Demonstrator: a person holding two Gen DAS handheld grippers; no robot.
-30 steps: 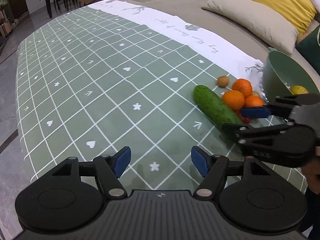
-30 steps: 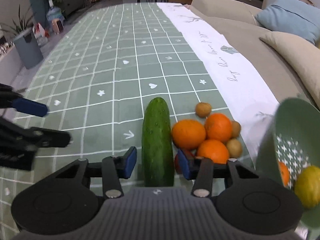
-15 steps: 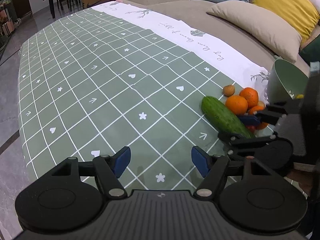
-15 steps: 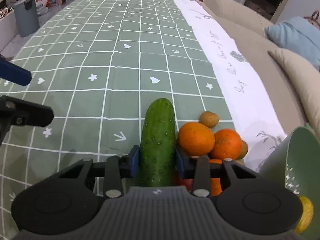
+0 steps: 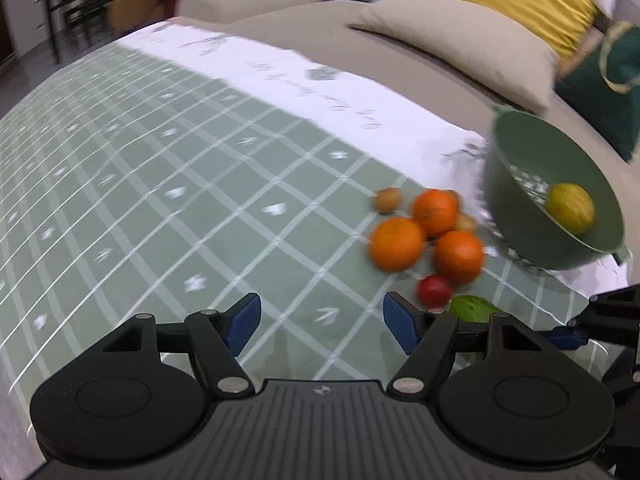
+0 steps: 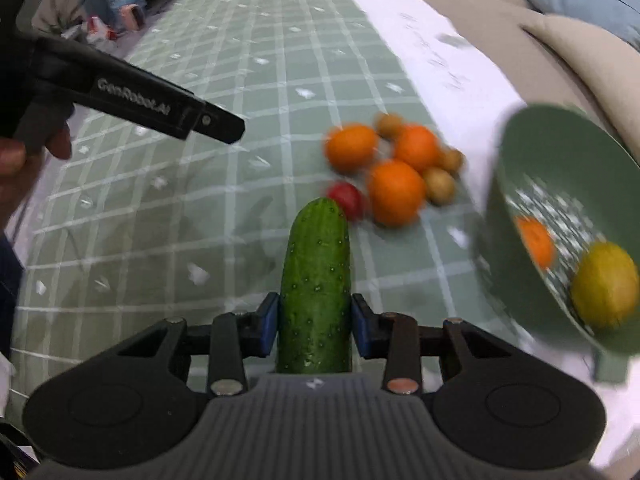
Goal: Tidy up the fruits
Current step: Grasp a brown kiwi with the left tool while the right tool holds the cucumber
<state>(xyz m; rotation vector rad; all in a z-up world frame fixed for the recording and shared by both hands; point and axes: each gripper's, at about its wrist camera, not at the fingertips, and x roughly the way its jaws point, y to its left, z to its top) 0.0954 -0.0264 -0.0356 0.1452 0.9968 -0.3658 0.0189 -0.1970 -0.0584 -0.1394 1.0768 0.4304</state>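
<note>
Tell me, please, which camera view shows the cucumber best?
The right wrist view. There the cucumber runs up the middle of the picture, sharp, clamped between the right gripper pads. The left wrist view shows only a small green end of it, behind the left gripper finger.

Left of the fruit pile, the checked table point(image 5: 168, 184) lies bare and wide. The oranges point(image 6: 394, 192), a red fruit point(image 6: 347, 197) and small brown fruits point(image 6: 439, 185) cluster close beside the tilted green bowl point(image 6: 516, 168), leaving only a narrow gap between them.
</note>
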